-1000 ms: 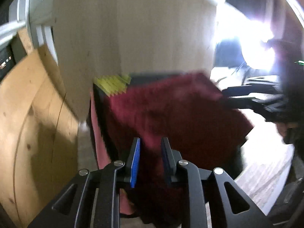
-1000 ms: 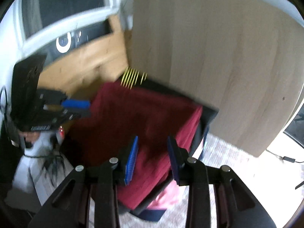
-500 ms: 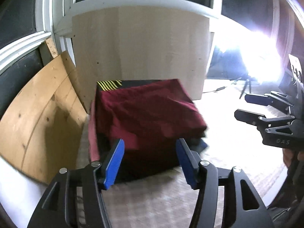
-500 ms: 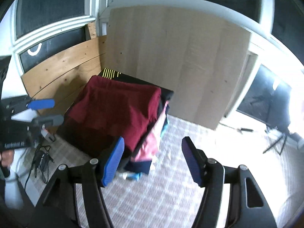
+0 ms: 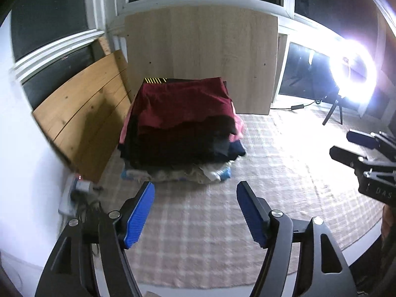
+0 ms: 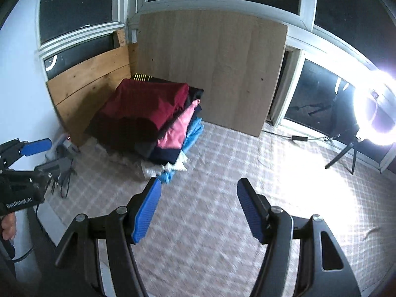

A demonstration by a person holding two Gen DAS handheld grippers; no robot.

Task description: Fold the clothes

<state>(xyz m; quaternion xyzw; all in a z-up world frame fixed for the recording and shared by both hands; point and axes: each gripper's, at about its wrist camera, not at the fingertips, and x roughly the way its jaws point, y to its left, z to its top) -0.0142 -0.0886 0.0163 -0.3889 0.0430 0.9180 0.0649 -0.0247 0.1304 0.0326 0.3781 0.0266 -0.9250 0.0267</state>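
A folded dark red garment lies on top of a stack of folded clothes on the checked mat; it also shows in the right wrist view above pink, navy and light blue layers. My left gripper is open and empty, back from the stack and above the mat. My right gripper is open and empty too. It shows at the right edge of the left wrist view, and the left gripper shows at the left edge of the right wrist view.
A checked mat covers the floor. A pale wooden board stands behind the stack and a pine panel leans at its left. A power strip with cables lies by the wall. A bright ring light on a tripod stands right.
Both grippers let go of the dark red garment, opened wide and pulled back from the stack. The garment now rests on top of the pile.
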